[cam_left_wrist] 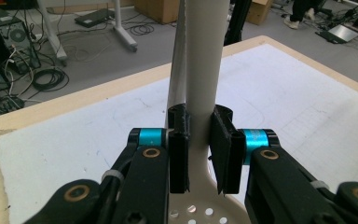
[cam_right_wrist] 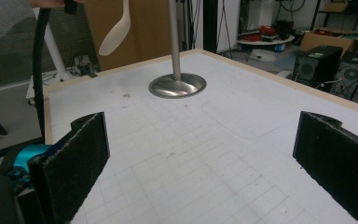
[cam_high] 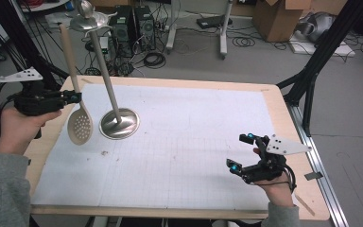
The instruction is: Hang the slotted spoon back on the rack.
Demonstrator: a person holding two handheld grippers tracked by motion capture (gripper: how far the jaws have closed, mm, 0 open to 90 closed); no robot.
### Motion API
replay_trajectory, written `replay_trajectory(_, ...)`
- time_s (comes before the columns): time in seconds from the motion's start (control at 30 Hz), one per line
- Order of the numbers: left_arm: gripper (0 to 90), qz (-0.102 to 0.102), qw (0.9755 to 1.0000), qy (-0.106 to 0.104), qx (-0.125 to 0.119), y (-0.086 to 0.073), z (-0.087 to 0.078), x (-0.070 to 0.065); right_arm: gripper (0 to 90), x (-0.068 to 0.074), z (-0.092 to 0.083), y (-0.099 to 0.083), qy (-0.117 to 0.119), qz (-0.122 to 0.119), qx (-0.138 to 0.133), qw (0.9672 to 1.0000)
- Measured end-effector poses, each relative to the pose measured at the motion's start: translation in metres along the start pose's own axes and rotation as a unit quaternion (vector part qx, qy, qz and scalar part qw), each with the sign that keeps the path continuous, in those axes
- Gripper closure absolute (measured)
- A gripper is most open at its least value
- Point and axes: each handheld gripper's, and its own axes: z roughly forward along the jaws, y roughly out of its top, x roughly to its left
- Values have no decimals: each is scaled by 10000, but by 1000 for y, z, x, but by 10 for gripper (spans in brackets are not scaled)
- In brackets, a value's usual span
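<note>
In the high view, no brand, label or writing is showing clearly enough to read on anything; the white mat (cam_high: 170, 146) is carrying only a faint printed grid. The left gripper (cam_high: 75, 98) is clamping its jaws on the handle of a beige slotted spoon (cam_high: 78, 116), gripping it just above the perforated bowl. The bowl is hanging below the jaws, over the mat's left part, and the long handle is rising above them, leaning slightly. Just beyond the jaws, the metal stand (cam_high: 118, 124) is resting its round base on the mat, its rod slanting up to a small dish at the top. The right gripper (cam_high: 241, 152) is hovering over the mat's near right corner with its jaws standing wide apart and nothing between them.

In the left gripper view, the two black pads (cam_left_wrist: 179, 154) are pressing on either side of the spoon's handle, which is running straight up between them. The holed bowl is peeking out below the pads. The stand's rod is showing as a thin grey edge just behind the handle.

In the right gripper view, the pads (cam_right_wrist: 72, 161) are sitting far apart, gripping nothing. Well beyond them, the stand's base is sitting on the mat, and the spoon's bowl is hanging in the air to its left.
</note>
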Motion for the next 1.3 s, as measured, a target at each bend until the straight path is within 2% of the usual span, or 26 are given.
replay_trajectory(0.6,772,13,9999,24,-102,0,13,1,24,1,0,0,-14,-1,15,10000)
replay_trajectory(1.07,767,70,10000,22,-62,-1,17,2,24,1,0,0,9,7,7,10000)
replay_trajectory(1.2,733,24,9998,4,-178,0,16,2,24,1,0,0,8,19,16,10000)
replay_trajectory(1.3,680,87,9997,-38,-228,1,15,3,24,1,0,0,3,-8,0,10000)
